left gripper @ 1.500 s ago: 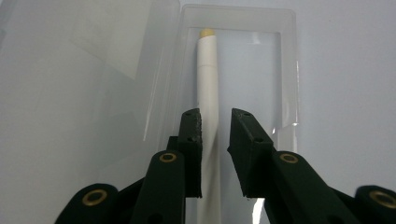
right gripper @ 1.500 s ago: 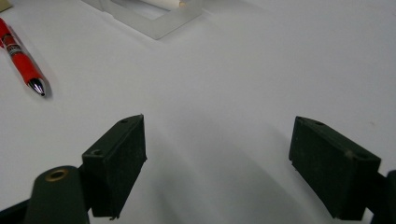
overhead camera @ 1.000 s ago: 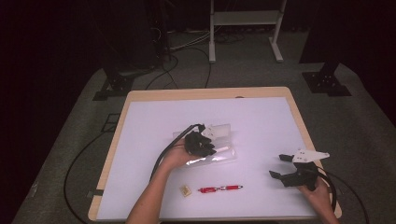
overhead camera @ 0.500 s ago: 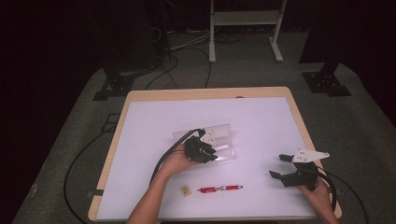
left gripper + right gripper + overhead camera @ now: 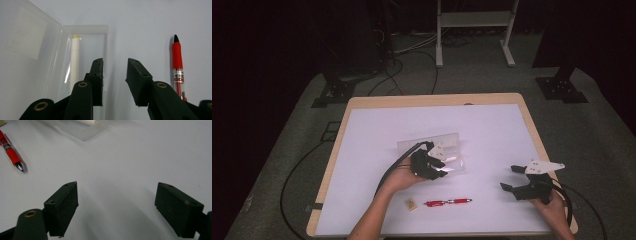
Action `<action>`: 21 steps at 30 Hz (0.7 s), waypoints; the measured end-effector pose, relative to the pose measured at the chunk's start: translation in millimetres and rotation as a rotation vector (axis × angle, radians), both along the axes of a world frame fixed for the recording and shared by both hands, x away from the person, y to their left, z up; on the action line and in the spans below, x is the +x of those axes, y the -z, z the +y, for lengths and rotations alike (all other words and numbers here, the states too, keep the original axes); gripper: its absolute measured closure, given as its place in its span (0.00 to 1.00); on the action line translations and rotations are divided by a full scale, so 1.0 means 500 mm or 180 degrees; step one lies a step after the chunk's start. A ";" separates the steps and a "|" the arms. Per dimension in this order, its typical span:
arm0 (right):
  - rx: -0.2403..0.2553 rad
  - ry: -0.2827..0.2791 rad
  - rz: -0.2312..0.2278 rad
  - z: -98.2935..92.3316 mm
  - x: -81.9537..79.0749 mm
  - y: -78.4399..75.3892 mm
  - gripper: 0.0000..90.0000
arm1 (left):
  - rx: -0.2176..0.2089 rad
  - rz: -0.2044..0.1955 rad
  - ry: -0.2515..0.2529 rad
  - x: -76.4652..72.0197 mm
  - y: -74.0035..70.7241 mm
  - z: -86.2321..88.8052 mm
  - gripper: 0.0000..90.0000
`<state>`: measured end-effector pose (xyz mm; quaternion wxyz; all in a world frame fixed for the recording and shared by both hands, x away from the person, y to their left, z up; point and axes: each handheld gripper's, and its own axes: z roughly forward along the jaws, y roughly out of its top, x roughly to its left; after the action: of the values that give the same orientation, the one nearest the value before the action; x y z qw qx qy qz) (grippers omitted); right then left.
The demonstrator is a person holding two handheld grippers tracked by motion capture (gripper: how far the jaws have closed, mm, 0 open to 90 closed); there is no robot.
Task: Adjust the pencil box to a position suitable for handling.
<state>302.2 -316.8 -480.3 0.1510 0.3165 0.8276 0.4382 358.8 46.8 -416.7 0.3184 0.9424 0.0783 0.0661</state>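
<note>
Left gripper [image 5: 114,75] jaws just opening, empty, over clear pencil case [image 5: 85,50] holding white pen [image 5: 74,57]; right gripper [image 5: 117,207] jaws spread wide, empty.

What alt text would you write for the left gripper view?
The left claw hangs open and empty above a white table. On one side lies an open clear plastic case holding a white pen, on the other a red pen.
</note>
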 end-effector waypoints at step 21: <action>-0.0005 0.0003 -0.0001 0.001 0.000 0.000 0.20 | -0.0093 0.0065 0.0061 -0.039 -0.005 0.004 0.64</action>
<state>302.1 -316.5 -480.3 0.1516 0.3166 0.8278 0.4377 339.2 48.8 -414.3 0.3319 0.9390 0.0734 0.0522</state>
